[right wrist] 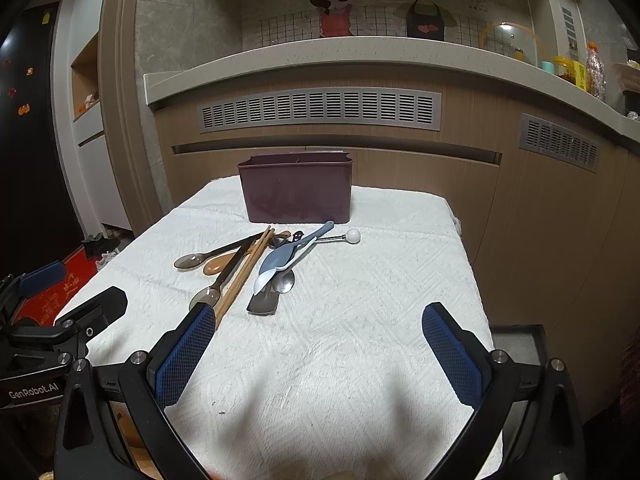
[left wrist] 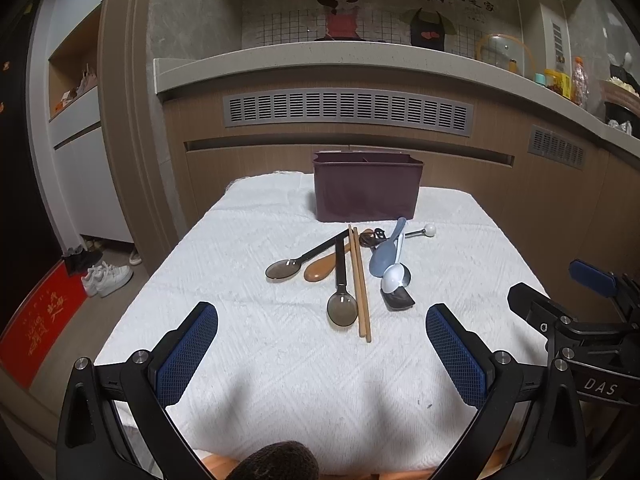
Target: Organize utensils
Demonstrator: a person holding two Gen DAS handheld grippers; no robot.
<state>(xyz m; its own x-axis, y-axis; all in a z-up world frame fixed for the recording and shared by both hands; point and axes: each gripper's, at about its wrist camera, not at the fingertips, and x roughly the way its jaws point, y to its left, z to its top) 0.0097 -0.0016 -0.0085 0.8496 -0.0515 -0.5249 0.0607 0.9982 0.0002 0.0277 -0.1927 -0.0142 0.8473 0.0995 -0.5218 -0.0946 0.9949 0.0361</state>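
Both grippers, left gripper (left wrist: 322, 354) and right gripper (right wrist: 314, 354), released, empty. Risk: chopsticks (left wrist: 360, 284) overlap the smoky spoon (left wrist: 341, 300); grabbing either drags the other.

Gaping left tongs (left wrist: 322, 344) above towel (left wrist: 256, 344); utensil pile (left wrist: 352, 272) before maroon caddy (left wrist: 367, 192).

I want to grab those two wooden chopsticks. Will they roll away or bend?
The chopsticks look like stiff wood, so they probably won't bend. They are thin and lie flat on the towel, so pinching them may be fiddly. One may slip loose, since they lie as a separate pair.
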